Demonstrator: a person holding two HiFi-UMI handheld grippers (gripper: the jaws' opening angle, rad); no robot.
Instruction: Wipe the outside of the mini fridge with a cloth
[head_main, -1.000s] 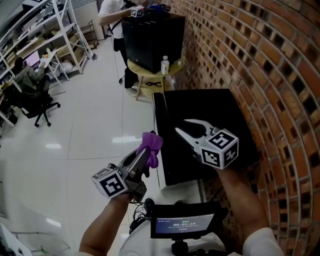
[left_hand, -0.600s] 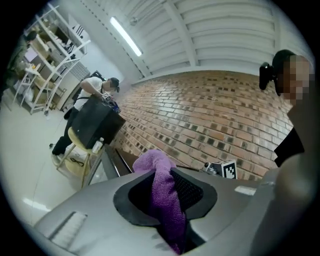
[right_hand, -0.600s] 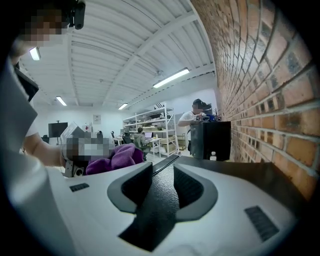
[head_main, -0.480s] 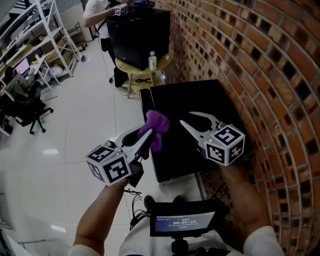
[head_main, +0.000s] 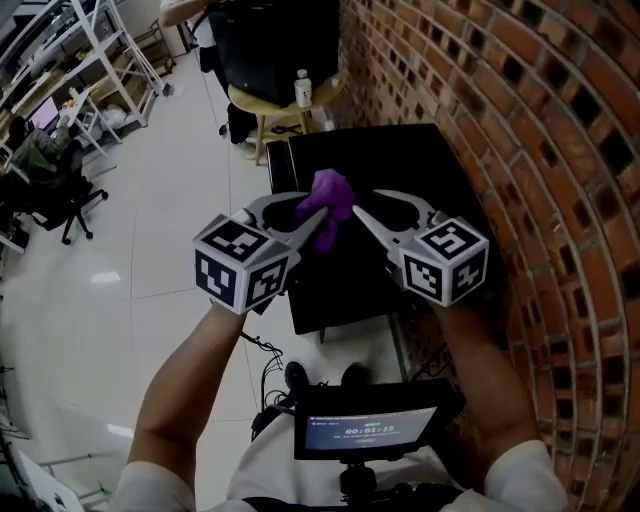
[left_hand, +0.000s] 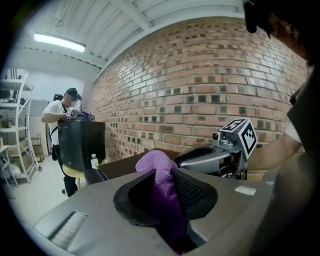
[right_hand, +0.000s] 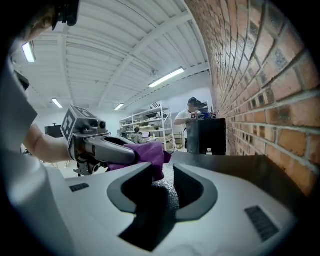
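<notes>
Brick wall flanks the black box-shaped mini fridge; its top lies directly below the left gripper, which pinches a crumpled purple cloth. The right gripper is slightly spread and empty.

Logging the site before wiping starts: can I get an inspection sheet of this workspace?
Surface: fridge top is black, with no loose items seen on it.
Job's things: purple cloth, bunched over the fridge's front part.
Clutter: bottle on stool, beside far fridge.
Grippers: left tongs shut on cloth; right tongs open and empty.
Cables: cable on the floor by the feet.
Surroundings: brick wall, shelves, chair, person at far fridge.
</notes>
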